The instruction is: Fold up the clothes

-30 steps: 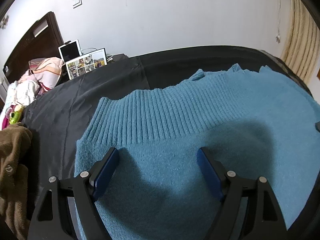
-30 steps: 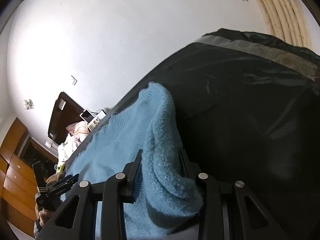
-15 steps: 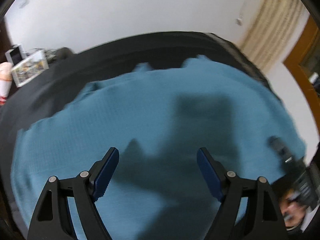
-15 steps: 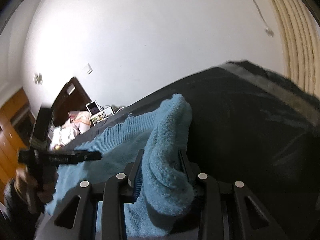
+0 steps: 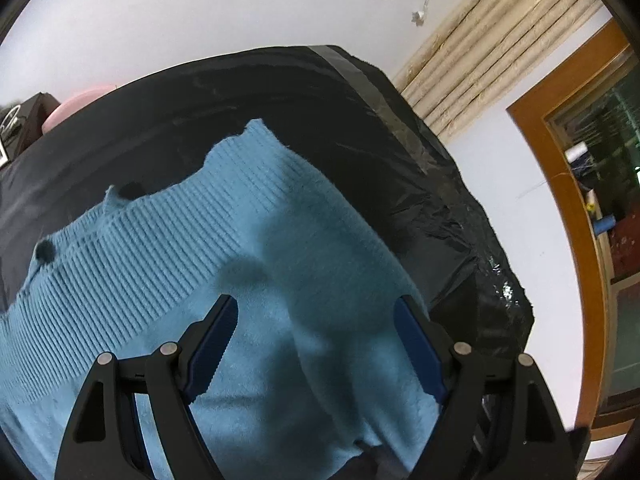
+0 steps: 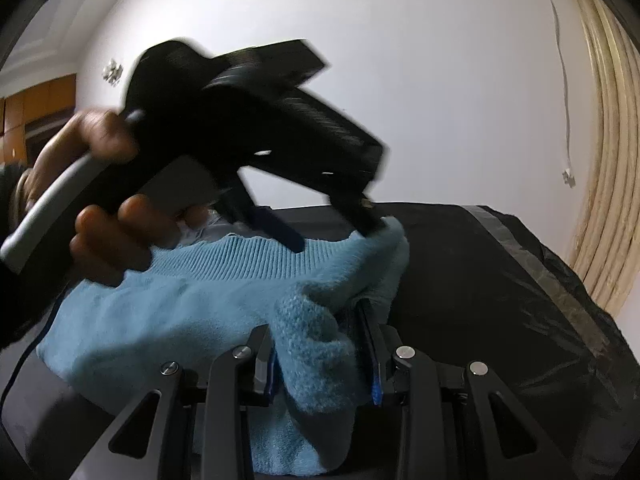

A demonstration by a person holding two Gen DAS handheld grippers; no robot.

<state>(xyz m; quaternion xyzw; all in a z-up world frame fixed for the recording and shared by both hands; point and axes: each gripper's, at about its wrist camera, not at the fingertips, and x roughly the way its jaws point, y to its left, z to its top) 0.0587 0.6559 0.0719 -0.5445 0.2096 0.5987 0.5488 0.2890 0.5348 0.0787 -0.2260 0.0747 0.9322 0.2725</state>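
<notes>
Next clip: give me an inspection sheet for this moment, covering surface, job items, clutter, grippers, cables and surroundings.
Surface: black sheet-covered bed, taped grey strip along its edge.
Job items: fuzzy blue knit sweater spread out, ribbed band showing; one bunched edge lifted.
Clutter: pink object at the far corner, partly hidden.
Grippers: left gripper open above the sweater, holding nothing; right gripper shut on the bunched sweater edge.
Cables: white cord hanging on the wall.
Surroundings: white wall, cream curtain, wooden-framed window.
</notes>
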